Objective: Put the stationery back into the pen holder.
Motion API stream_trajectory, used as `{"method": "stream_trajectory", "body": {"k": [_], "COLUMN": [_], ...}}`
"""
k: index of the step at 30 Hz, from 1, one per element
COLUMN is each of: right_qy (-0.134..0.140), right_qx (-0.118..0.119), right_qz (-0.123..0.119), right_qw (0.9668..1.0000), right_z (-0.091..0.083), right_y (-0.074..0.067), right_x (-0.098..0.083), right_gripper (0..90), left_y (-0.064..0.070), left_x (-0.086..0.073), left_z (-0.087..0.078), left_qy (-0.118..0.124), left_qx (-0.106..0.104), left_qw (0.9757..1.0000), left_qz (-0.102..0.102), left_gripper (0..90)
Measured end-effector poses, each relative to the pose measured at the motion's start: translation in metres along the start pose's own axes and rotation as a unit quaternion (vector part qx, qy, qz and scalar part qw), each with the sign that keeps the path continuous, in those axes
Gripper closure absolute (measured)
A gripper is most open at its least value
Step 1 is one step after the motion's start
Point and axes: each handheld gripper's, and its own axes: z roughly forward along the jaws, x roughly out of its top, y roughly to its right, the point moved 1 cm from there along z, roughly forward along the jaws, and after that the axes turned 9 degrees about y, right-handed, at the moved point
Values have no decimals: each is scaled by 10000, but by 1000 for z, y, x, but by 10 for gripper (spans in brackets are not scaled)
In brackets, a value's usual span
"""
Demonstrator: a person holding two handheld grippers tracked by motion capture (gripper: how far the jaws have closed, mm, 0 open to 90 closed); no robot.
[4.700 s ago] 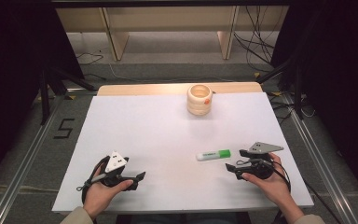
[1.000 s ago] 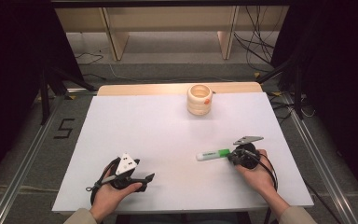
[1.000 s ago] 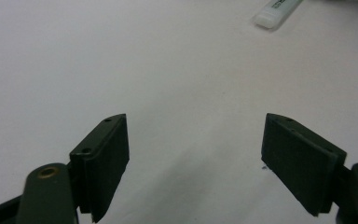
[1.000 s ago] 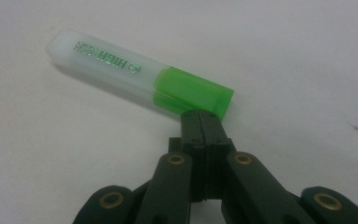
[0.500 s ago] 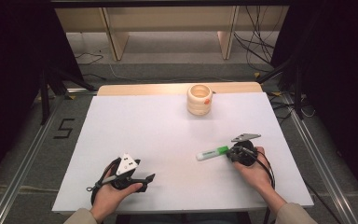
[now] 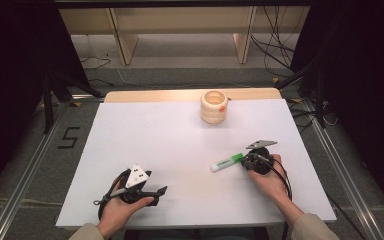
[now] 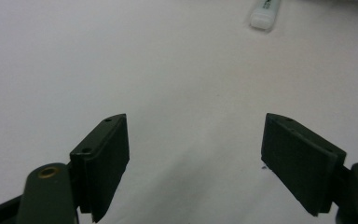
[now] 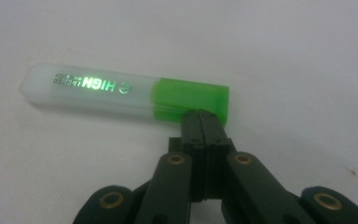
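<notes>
A highlighter (image 6: 227, 162) with a pale body and a green cap lies on the white table sheet (image 6: 170, 135), right of centre. My right gripper (image 6: 246, 161) rests on the sheet at the cap end. In the right gripper view its jaws are pressed flat together with nothing between them. Its tip (image 8: 203, 114) is at the edge of the highlighter's (image 8: 121, 91) green cap. My left gripper (image 6: 158, 189) lies at the near left in a hand and points right. It is open (image 7: 196, 154) and empty over bare sheet, with the highlighter's pale end (image 7: 264, 11) far ahead.
A round wooden cup (image 6: 213, 106) stands at the far edge of the sheet, right of centre. The table's front edge runs just behind both hands. Black stands and cables lie on the floor around the table.
Since the earliest frame my right gripper has come up and left to the highlighter's green cap, and my left hand has shifted slightly right. Over the last second almost nothing has moved.
</notes>
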Motion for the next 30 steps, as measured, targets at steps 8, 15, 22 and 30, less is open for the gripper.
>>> {"method": "stream_trajectory", "body": {"k": [8,15,22,30], "right_qy": [177,410,539,645], "right_qx": [-30,-108,-118,-156], "right_qz": [91,186,183,329], "right_qw": [9998,9989,9983,9973], "right_z": [-6,-16,-25,-32], "right_y": [1,1,2,7], "right_x": [2,-1,-7,-11], "right_gripper": [898,717,601,534], "left_y": [10,30,55,70], "left_x": [7,23,45,66], "left_z": [9,36,82,132], "left_qy": [99,120,-67,-170], "left_qx": [-44,-216,-462,-711], "left_qw": [9999,9997,9983,9961], "left_qz": [-100,28,346,493], "left_gripper": [237,253,319,399]}}
